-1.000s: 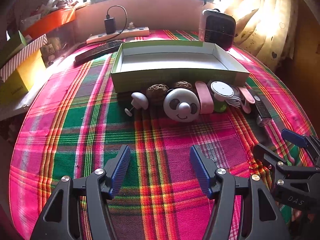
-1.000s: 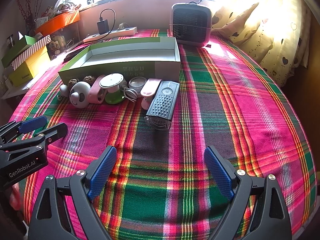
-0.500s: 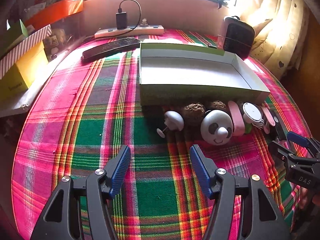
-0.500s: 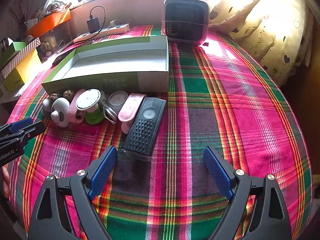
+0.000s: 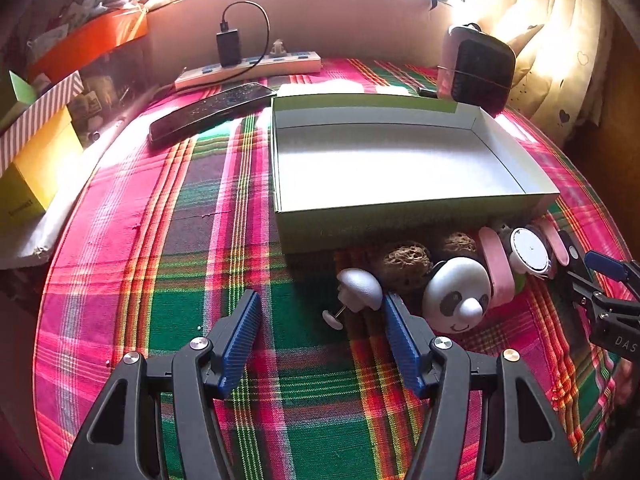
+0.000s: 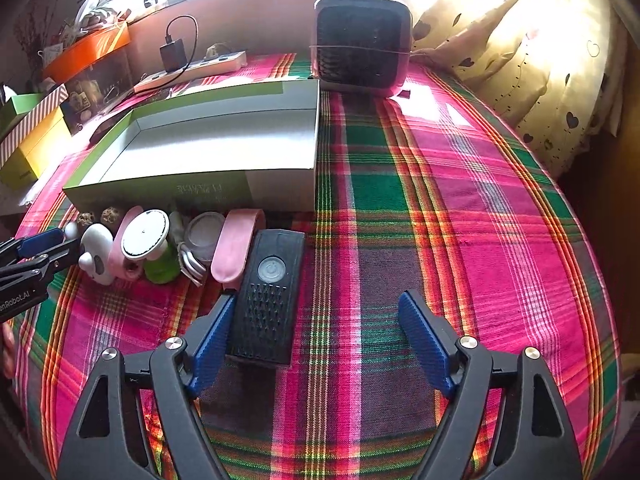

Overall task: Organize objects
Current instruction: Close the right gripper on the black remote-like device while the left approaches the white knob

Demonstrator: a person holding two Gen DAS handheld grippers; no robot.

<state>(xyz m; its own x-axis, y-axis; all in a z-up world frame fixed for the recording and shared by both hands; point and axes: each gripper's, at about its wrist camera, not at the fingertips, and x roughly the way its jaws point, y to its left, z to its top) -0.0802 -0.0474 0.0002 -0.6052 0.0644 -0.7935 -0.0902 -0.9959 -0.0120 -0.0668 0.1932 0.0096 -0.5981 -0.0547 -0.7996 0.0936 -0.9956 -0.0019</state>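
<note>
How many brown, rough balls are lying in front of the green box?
2. One brown ball lies behind the white mushroom piece; the other brown ball lies behind the panda toy. Both sit near the green box wall. More may be hidden behind the toys.

White letters "DAS" showed on the black body of the right tongs (image 5: 612, 280), at the edge of the left camera's view. "enRobot.AI" read on the left tongs (image 6: 36, 248), its start cut off. Faint print sat on the green box (image 6: 160, 190) front wall, too blurred to read.
</note>
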